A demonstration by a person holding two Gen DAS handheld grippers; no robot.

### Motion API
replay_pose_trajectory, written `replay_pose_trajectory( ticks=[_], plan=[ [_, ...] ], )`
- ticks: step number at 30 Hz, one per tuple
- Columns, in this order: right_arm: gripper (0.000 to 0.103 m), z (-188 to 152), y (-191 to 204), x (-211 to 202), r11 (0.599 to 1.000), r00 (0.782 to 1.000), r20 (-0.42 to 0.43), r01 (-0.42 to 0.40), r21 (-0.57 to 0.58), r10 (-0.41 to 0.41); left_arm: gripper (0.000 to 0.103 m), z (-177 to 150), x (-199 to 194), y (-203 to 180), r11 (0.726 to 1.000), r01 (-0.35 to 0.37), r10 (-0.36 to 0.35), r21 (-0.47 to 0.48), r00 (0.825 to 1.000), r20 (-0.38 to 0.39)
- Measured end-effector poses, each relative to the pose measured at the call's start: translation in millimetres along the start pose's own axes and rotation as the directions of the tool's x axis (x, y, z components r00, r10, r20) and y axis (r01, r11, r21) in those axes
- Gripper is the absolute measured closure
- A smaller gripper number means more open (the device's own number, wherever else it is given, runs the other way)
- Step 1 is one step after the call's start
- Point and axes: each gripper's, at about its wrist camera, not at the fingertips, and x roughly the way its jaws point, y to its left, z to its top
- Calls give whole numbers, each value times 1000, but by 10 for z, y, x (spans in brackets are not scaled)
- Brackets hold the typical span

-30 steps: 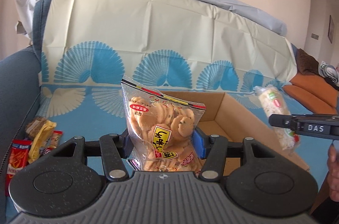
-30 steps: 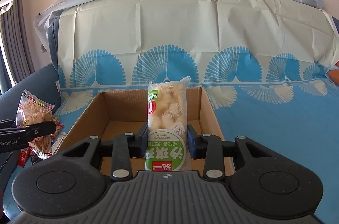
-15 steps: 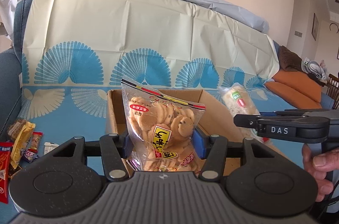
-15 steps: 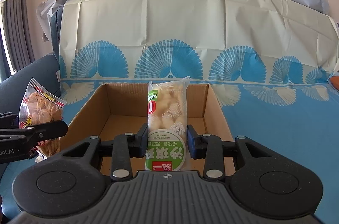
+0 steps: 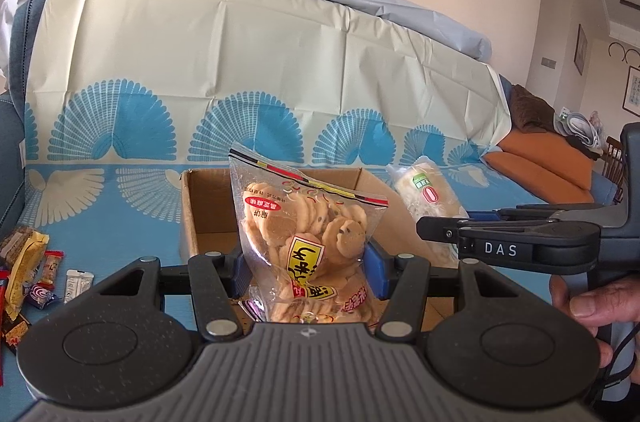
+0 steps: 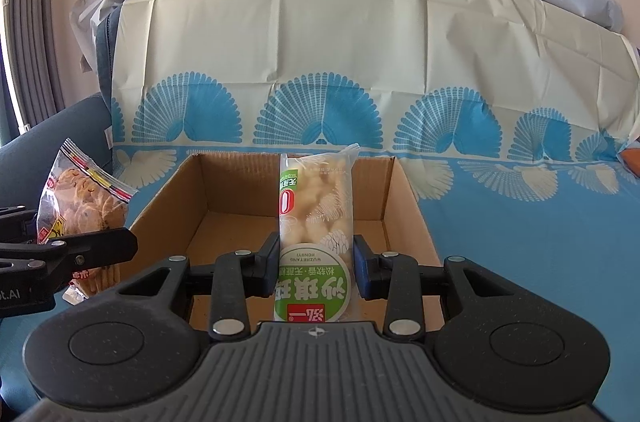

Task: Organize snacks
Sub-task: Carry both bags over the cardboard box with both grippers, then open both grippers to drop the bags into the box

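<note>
My left gripper (image 5: 306, 272) is shut on a clear bag of round crackers (image 5: 308, 242) and holds it upright in front of an open cardboard box (image 5: 200, 206). My right gripper (image 6: 315, 268) is shut on a tall white-and-green pastry pack (image 6: 316, 222) and holds it upright over the near edge of the same box (image 6: 404, 210). The box floor looks bare. The pastry pack (image 5: 430, 210) and right gripper show at the right of the left wrist view. The cracker bag (image 6: 80, 210) and left gripper show at the left of the right wrist view.
The box sits on a sofa seat covered by a blue-and-cream fan-patterned cloth (image 6: 520, 222). Several loose small snack packets (image 5: 28, 262) lie on the seat left of the box. A blue sofa arm (image 6: 48, 150) rises at the left. Orange cushions (image 5: 540, 170) lie far right.
My left gripper has swung right with the cracker bag, bringing the box and right gripper closer to centre. My right gripper has moved nearer the box with the pastry pack.
</note>
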Motion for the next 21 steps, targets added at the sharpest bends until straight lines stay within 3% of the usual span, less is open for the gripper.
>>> replay_pose_trajectory(
  ticks=[12,13,14,16,21],
  plan=[
    [65,7,-7,0,1000,1000,-7,-6,4,6,42,-1,7,-2,999,34,-34,-5,999,-4],
    [61,4,-14,21,1000,1000,-20,-2,7,2,40,-1,11,-1,999,48,-48,-8,999,-10],
    [51,5,-20,19,1000,1000,-17,10,9,-10,37,-1,16,-2,998,58,-58,-10,998,-16],
    [39,11,-34,13,1000,1000,-13,18,16,-18,23,-3,10,-17,998,57,-57,-4,998,-9],
    [29,4,-136,40,996,997,-32,68,59,-66,21,-3,19,1,1000,18,-18,-2,1000,-8]
  ],
)
